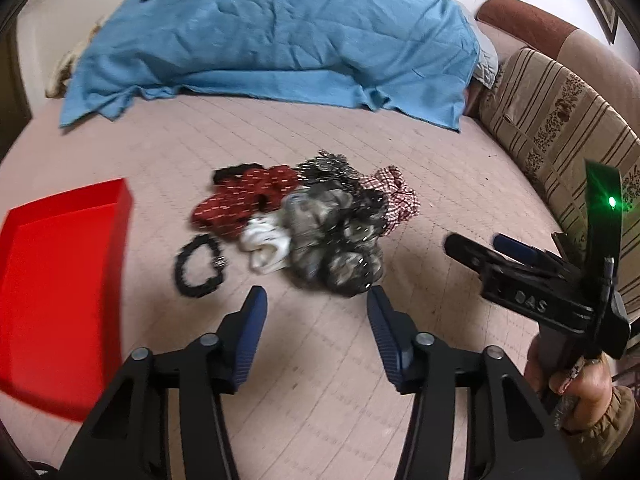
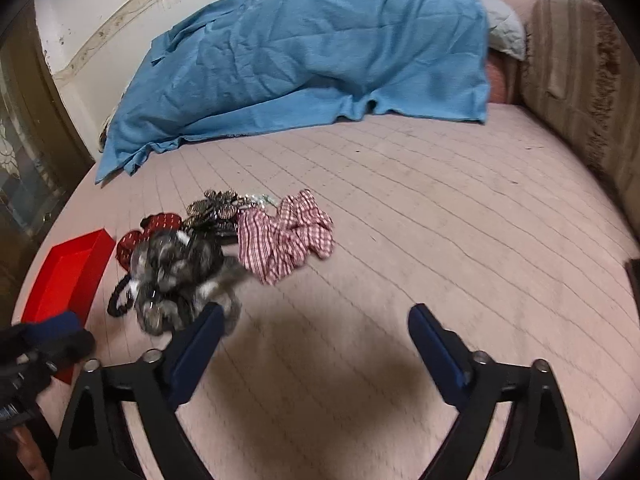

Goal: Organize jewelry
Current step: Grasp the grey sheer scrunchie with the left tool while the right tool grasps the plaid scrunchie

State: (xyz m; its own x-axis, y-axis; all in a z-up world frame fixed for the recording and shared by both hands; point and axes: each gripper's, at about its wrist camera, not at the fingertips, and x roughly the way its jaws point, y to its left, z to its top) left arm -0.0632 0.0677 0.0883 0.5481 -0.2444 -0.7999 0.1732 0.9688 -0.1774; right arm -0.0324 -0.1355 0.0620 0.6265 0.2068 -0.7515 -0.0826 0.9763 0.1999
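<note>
the scrunchie pile point(image 1: 316, 220) is found just ahead of the half-open, empty left gripper point(image 1: 316, 300), nearer than the wide, empty right gripper point(image 2: 316, 320).

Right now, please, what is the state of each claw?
Left claw: open, holding nothing.
Right claw: open, holding nothing.

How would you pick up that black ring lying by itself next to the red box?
Probably by the near arc of the black ring. It lies flat on the bed cover, a bit apart from the pile of hair ties, so come down from above with one tong finger inside the loop and one outside. The left tongs are open and empty, and closest to it.
</note>
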